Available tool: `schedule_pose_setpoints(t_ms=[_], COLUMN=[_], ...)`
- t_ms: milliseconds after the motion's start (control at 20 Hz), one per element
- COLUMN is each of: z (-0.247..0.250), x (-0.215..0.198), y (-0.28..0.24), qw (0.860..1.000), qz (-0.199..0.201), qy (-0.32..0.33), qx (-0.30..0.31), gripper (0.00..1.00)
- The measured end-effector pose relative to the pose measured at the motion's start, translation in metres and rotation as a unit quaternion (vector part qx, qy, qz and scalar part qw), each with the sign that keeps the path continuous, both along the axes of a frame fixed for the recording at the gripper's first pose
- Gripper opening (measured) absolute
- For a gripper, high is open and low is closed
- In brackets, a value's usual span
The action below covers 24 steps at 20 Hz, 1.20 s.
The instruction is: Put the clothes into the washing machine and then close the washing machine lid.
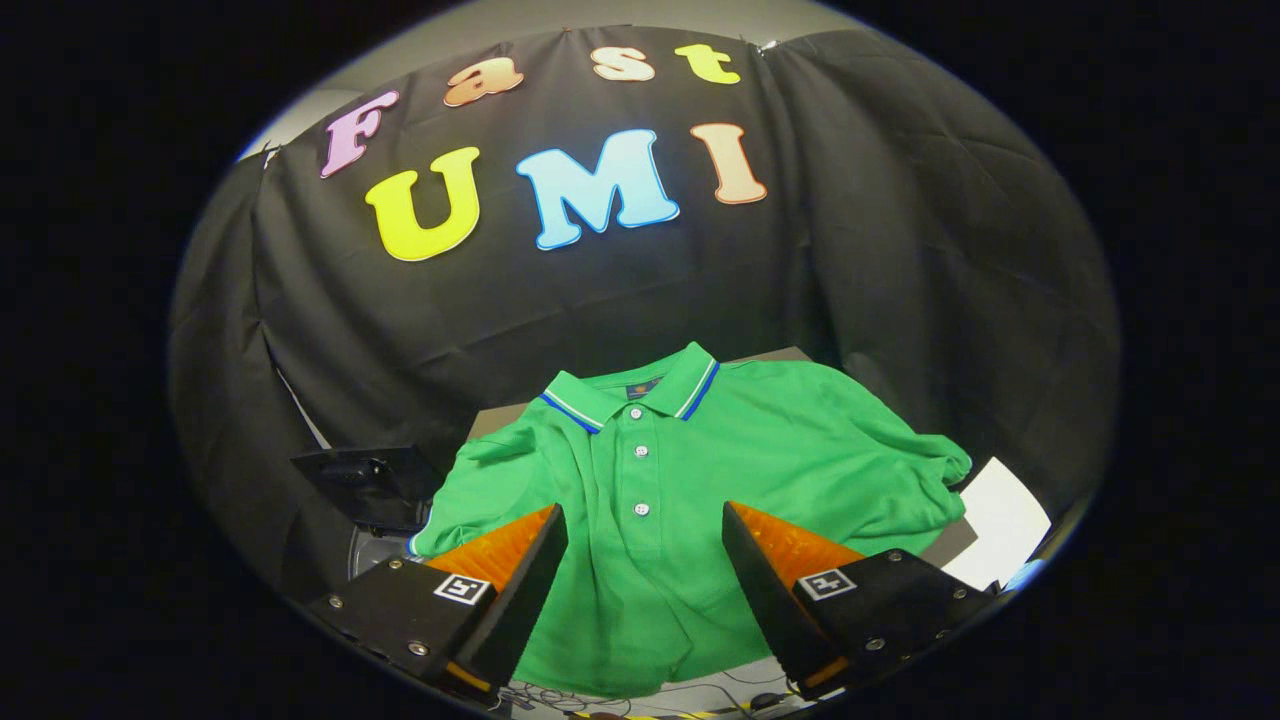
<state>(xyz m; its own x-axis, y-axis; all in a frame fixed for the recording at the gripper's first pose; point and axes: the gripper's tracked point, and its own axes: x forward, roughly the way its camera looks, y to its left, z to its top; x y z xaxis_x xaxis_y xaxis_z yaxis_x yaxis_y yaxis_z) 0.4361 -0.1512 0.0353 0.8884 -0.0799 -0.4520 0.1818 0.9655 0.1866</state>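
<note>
One green polo shirt [700, 470] lies spread flat on the table [505, 415]. The claw [645, 520] hovers above it, fingers wide apart, gripping nothing.

The polo shirt [700, 470] lies spread on the tabletop [770, 355], before the booth wall; the open claw [645, 530] hangs above it, the washing machine [375, 520] left of it.
</note>
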Motion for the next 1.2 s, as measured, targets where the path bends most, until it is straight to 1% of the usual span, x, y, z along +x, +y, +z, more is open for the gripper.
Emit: schedule_pose_setpoints(t_ms=[250,500,800,900,1000,1050,1100,1150,1200], z=[-0.014,-0.035,-0.036,-0.037,-0.038,-0.038,-0.037,-0.035,-0.034], x=[0.031,0.037,0.037,0.036,0.035,0.036,0.036,0.039,0.042], y=[0.002,0.007,0.003,0.001,-0.003,-0.007,-0.013,-0.02,-0.022], qw=[0.999,0.994,0.994,0.994,0.994,0.994,0.993,0.993,0.992], qz=[0.019,0.049,0.043,0.04,0.034,0.019,-0.004,-0.025,-0.026], qy=[0.04,0.086,0.082,0.083,0.087,0.091,0.094,0.091,0.09], qx=[-0.005,-0.044,-0.058,-0.06,-0.06,-0.061,-0.065,-0.074,-0.08], gripper=[0.96,0.96,0.96,0.93,0.87,0.81,0.77,0.55,0.34])
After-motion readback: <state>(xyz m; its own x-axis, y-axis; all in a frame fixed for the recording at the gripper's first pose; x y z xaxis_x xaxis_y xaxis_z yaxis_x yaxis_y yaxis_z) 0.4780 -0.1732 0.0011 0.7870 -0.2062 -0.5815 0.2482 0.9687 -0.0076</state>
